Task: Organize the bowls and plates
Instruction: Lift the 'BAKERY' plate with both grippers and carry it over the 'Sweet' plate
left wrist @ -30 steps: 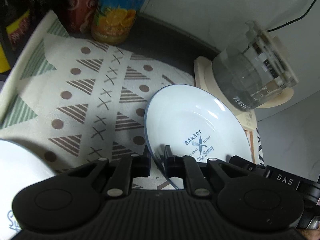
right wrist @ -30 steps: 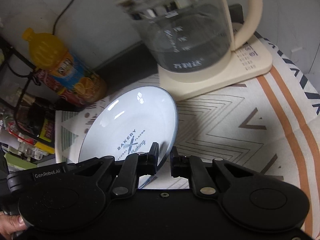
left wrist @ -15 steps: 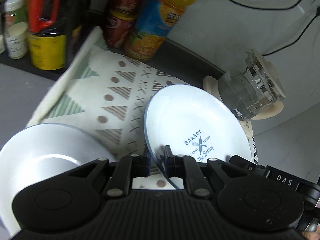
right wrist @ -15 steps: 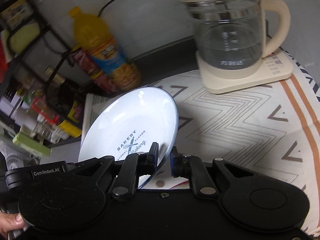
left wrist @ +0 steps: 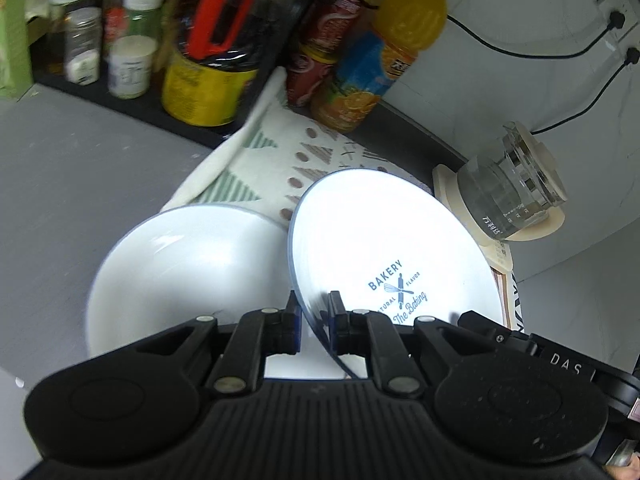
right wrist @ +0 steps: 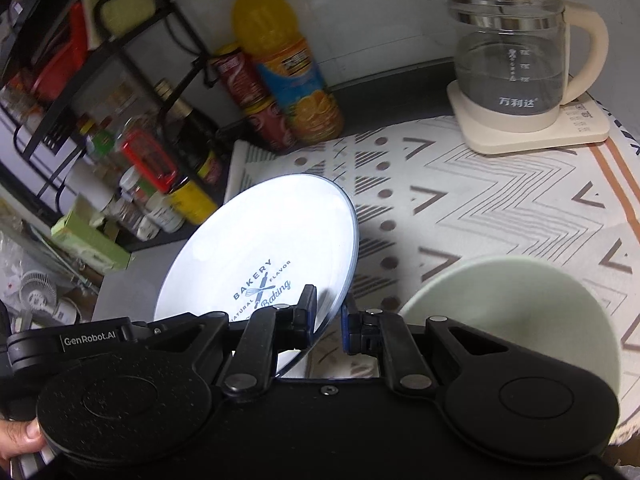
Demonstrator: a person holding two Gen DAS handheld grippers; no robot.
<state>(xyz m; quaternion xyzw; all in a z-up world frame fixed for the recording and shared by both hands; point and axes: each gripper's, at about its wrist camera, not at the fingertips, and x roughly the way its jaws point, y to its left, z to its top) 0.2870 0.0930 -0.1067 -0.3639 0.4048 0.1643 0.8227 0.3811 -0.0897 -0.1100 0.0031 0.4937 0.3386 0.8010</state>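
So both grippers, left gripper and right gripper, are clamped on opposite rims of the bakery plate, held tilted above a white plate.

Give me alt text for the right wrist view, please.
The right tongs grip the rim of a tilted white plate printed "BAKERY", held above a patterned cloth. A pale green bowl sits at lower right; a glass kettle stands behind.

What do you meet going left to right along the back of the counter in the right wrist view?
Black wire rack with jars and bottles → red can → orange juice bottle → glass kettle on its cream base.
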